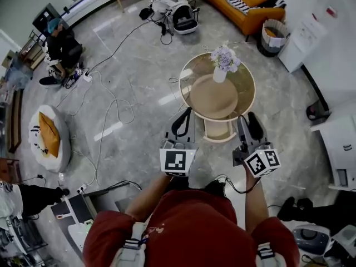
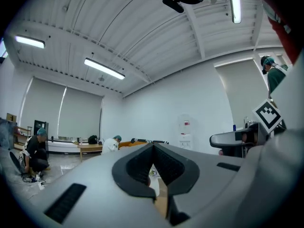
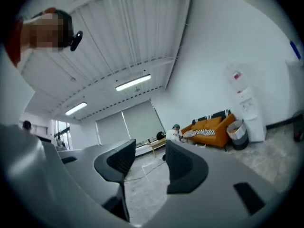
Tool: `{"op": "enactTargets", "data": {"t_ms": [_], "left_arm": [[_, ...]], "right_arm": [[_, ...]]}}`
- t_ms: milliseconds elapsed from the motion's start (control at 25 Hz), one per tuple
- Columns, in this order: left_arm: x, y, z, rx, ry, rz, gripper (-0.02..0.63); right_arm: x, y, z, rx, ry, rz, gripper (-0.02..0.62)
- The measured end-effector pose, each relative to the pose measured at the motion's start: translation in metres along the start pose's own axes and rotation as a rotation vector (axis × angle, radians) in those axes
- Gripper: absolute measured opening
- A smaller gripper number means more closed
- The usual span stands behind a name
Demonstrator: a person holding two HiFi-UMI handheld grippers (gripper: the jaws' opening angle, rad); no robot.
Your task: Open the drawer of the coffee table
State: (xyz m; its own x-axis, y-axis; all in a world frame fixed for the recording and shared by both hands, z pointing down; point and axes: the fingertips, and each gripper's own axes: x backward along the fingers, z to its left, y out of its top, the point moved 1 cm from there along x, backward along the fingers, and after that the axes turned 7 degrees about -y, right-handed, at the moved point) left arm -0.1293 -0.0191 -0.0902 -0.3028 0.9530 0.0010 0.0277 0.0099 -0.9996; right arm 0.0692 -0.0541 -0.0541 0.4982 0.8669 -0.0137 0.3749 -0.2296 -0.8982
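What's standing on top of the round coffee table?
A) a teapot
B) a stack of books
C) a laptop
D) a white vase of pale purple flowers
D: the head view shows a white vase holding pale purple flowers on the coffee table.

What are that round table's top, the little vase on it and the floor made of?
Table top: probably brown-tinted glass, glossy; a lower tier seems to show through it.
Vase: plain white and smooth, perhaps ceramic; too small to be sure.
Floor: polished grey stone or marble-look tile, judging by its cloudy veining and the bright streaks of reflected light.
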Motion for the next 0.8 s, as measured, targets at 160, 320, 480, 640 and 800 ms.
{"op": "enactTargets", "data": {"t_ms": [160, 320, 480, 640, 800], "left_arm": [[-0.001, 0.02, -0.004, -0.05, -0.017, 0.004, 0.012], [-0.005, 0.033, -0.006, -0.074, -0.026, 0.002, 0.012], [-0.011, 0.043, -0.007, -0.089, -0.021, -0.028, 0.012], [-0.011, 0.046, -0.008, -0.082, -0.02, -0.026, 0.012], [-0.009, 0.046, -0.008, -0.065, -0.023, -0.006, 0.012]], "right_arm": [[0.001, 0.025, 0.003, 0.234, -0.105, -0.019, 0.183], [0.004, 0.046, 0.003, 0.368, -0.234, -0.049, 0.138], [0.008, 0.067, 0.011, 0.497, -0.31, -0.122, 0.092], [0.012, 0.079, 0.023, 0.589, -0.317, -0.183, 0.044], [0.012, 0.079, 0.028, 0.605, -0.297, -0.185, 0.028]]}}
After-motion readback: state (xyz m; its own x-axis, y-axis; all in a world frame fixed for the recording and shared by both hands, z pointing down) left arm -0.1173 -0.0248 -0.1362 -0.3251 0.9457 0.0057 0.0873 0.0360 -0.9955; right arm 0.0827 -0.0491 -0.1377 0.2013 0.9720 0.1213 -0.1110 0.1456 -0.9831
